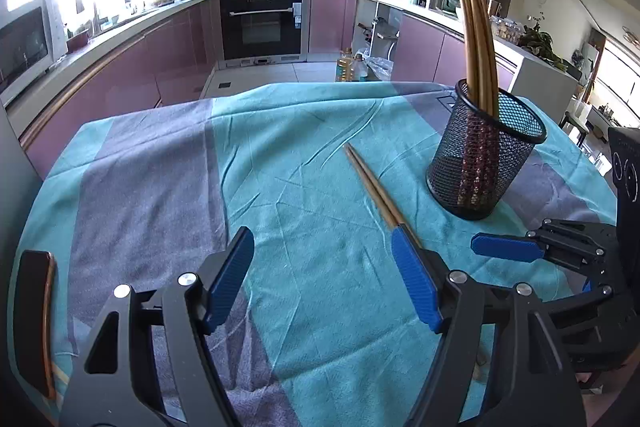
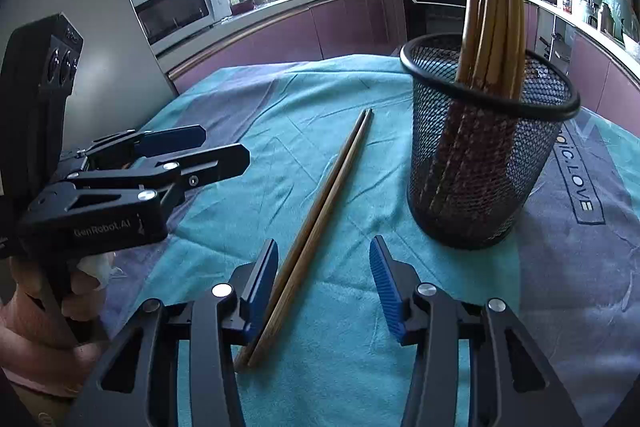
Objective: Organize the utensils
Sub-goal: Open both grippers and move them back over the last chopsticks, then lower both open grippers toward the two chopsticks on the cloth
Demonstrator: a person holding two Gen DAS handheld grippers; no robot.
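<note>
In the right wrist view, the left gripper (image 2: 224, 151) juts in from the left edge with a hand (image 2: 48, 323) under it; in its own view its jaws stand apart over bare teal-and-grey cloth (image 1: 160, 167), the right pad's tip just touching the pair of chopsticks (image 1: 376, 191) lying at frame centre. Lower centre in that right view, the right gripper (image 2: 324, 283) is spread open, the pair lying between its pads, unpinched. Right of centre stands the black mesh holder (image 2: 480, 167), upright, full of chopsticks (image 2: 492, 7).
</note>
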